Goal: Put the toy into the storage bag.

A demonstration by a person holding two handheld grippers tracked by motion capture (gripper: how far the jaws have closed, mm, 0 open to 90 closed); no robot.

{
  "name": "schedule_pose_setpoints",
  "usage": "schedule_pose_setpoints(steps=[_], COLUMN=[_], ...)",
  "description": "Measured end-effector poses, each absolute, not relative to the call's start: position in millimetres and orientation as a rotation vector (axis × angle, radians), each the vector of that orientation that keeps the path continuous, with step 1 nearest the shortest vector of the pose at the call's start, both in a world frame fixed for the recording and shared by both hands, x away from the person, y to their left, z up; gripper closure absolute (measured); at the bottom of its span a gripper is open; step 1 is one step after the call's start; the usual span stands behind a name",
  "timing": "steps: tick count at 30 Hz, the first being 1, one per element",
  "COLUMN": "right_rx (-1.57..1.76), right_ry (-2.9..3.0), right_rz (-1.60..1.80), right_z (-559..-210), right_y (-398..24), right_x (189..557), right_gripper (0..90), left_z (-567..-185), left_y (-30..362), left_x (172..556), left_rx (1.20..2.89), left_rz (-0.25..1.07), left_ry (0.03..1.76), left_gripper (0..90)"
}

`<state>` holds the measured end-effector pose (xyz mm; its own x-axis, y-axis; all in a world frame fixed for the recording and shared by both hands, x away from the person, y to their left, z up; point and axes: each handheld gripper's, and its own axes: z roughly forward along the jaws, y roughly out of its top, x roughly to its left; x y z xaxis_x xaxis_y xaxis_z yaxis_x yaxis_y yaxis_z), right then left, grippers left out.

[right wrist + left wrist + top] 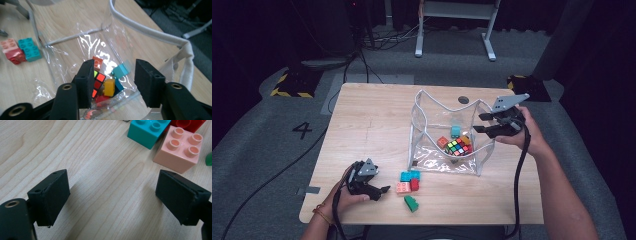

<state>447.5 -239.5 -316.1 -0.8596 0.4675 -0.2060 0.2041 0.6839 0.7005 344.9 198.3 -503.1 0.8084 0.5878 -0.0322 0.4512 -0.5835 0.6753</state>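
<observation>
Clear bag (pixel 447 145) sits under raised right claw (pixel 484 122), empty jaws apart.

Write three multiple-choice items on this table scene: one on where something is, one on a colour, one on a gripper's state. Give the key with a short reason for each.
1. Where is the colour-tiled puzzle cube?
A. Inside the clear bag
B. On the bare table beside the left gripper
C. Between the left gripper's jaws

2. What colour is the lone brick lying nearest the table's front edge?
A. Yellow
B. Green
C. White

3. How does the left gripper stand?
A. Shut on the pink brick
B. Shut on nothing
C. Open, with bare wood between its jaws

Key: 1 A, the cube lies on the bag's floor among small bricks in the high view. 2 B, the green brick sits apart, in front of the teal, pink and red ones. 3 C, the left gripper view shows the jaws wide apart, the pink brick beyond them and untouched.
</observation>
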Motion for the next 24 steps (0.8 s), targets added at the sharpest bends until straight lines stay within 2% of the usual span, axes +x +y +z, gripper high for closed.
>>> schedule_pose_setpoints(steps=[8,17,24], right_rx=[0.575,0.618,0.626], right_ry=[2.405,2.299,2.292], right_rz=[1.157,1.275,1.273], right_z=[-312,-313,-334], right_y=[-263,-292,-308], right_x=[422,391,368], right_gripper=[30.3,28.0,28.0], left_z=[-503,-503,-503], left_y=[198,198,198], left_x=[345,345,345], left_rx=[2.291,2.292,2.292], left_rz=[0.253,0.254,0.253], left_ry=[0.761,0.761,0.761], left_gripper=[12.2,12.2,12.2])
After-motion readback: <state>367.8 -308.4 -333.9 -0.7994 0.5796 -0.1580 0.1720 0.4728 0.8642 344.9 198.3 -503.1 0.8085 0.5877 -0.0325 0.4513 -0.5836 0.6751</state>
